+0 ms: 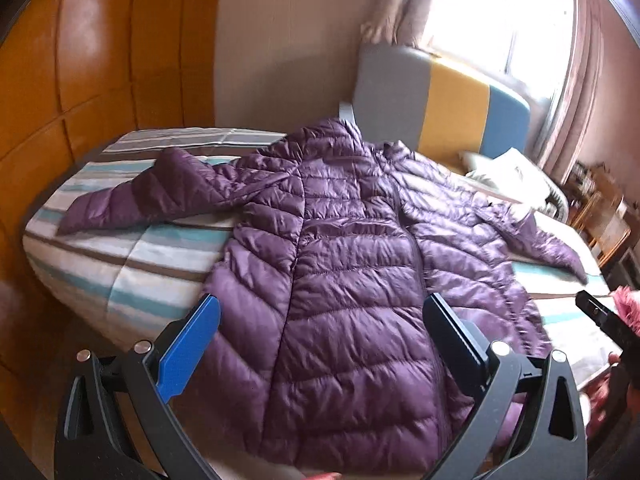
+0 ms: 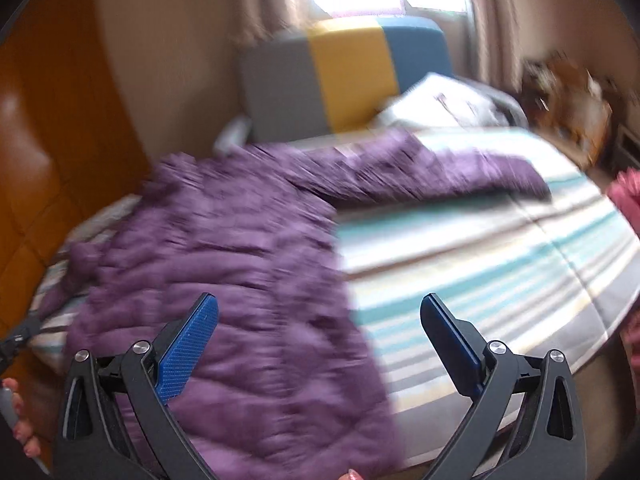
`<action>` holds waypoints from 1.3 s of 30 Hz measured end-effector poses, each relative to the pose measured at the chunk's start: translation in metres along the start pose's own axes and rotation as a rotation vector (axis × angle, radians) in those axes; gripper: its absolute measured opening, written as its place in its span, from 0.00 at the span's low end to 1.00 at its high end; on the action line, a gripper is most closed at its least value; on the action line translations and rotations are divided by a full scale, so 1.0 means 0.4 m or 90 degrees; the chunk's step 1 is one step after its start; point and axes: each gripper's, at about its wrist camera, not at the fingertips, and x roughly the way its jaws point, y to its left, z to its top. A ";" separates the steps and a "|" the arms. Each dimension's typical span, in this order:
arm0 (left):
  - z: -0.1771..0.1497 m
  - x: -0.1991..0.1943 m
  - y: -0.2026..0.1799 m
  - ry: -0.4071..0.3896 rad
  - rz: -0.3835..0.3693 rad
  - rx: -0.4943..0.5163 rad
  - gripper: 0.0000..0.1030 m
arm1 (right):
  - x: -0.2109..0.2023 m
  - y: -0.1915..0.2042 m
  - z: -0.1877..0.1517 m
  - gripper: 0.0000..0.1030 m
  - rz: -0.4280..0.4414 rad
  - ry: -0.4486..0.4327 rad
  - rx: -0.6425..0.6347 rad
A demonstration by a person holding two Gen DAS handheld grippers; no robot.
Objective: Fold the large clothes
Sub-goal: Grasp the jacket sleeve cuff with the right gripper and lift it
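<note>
A purple quilted down jacket lies flat on the striped bed, hem toward me, both sleeves spread out to the sides. My left gripper hovers open above the jacket's hem, nothing between its blue-padded fingers. In the blurred right wrist view the same jacket covers the left half of the bed, one sleeve reaching right. My right gripper is open over the jacket's right edge near the hem. The right gripper's tip shows at the left view's right edge.
A grey, yellow and blue headboard stands at the far end under a bright curtained window. A pale pillow lies near it. An orange wardrobe lines the left side. Wooden furniture sits at the right. A hand's fingers show low left.
</note>
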 end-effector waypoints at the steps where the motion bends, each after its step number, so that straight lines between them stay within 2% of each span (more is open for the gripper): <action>1: 0.009 0.031 -0.010 0.003 0.015 0.021 0.98 | 0.035 -0.041 0.011 0.97 -0.019 0.020 0.021; 5: 0.045 0.134 -0.044 0.028 0.038 0.079 0.98 | 0.123 -0.184 0.055 0.97 -0.052 0.040 0.103; 11: 0.084 0.241 -0.051 0.036 0.058 0.079 0.98 | 0.199 -0.337 0.137 0.97 -0.068 0.017 0.205; 13: 0.088 0.265 -0.052 0.033 0.070 0.082 0.98 | 0.231 -0.384 0.166 0.91 -0.059 0.010 0.242; 14: 0.090 0.277 -0.050 0.033 0.072 0.082 0.98 | 0.248 -0.408 0.179 0.83 -0.054 0.008 0.264; 17: 0.092 0.312 -0.039 0.034 0.090 0.083 0.98 | 0.294 -0.472 0.200 0.72 -0.040 0.006 0.326; 24: 0.083 0.386 -0.007 0.052 0.123 0.072 0.98 | 0.385 -0.612 0.219 0.66 0.006 -0.023 0.485; 26: 0.080 0.400 -0.001 0.052 0.120 0.067 0.98 | 0.398 -0.638 0.223 0.61 0.007 -0.035 0.510; 31: 0.069 0.427 -0.002 0.055 0.126 0.076 0.98 | 0.429 -0.681 0.255 0.61 -0.002 -0.059 0.546; 37: 0.057 0.442 0.001 0.063 0.121 0.072 0.98 | 0.457 -0.729 0.263 0.43 -0.002 -0.074 0.610; 39: 0.055 0.445 0.001 0.067 0.121 0.071 0.98 | 0.471 -0.742 0.268 0.33 0.002 -0.075 0.618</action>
